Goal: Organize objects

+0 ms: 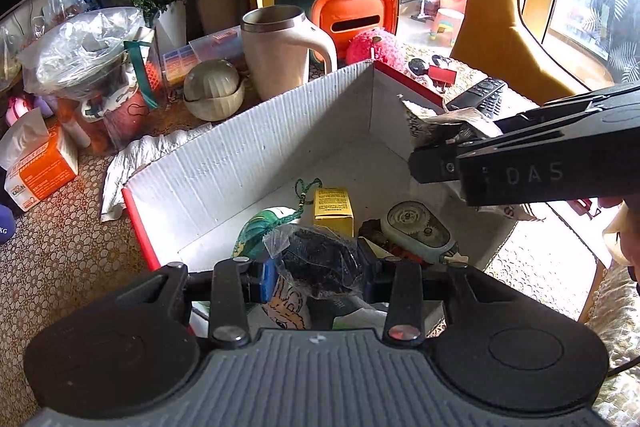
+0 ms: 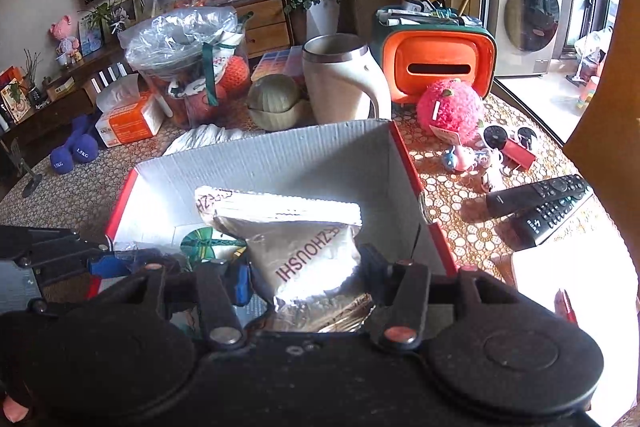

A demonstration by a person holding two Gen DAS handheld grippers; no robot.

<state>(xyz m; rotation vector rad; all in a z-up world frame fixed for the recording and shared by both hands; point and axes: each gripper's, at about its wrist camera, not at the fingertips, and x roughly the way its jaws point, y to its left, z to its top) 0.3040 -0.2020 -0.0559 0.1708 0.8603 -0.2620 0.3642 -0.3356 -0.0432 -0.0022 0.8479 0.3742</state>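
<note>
We have both loads over the cardboard box [image 1: 224, 163], left gripper [image 1: 318, 269] clamped on a clear bag of dark stuff [image 1: 320, 259], right gripper [image 2: 304, 279] clamped on the foil pouch [image 2: 296, 247] at 3 o'clock, so we should lower each close to the floor before parting jaws.

Foil packet [image 2: 308, 251] hiding box floor [image 2: 158, 223], packet print partly legible (glare), bagged dark item [image 1: 320, 261] unidentifiable
</note>
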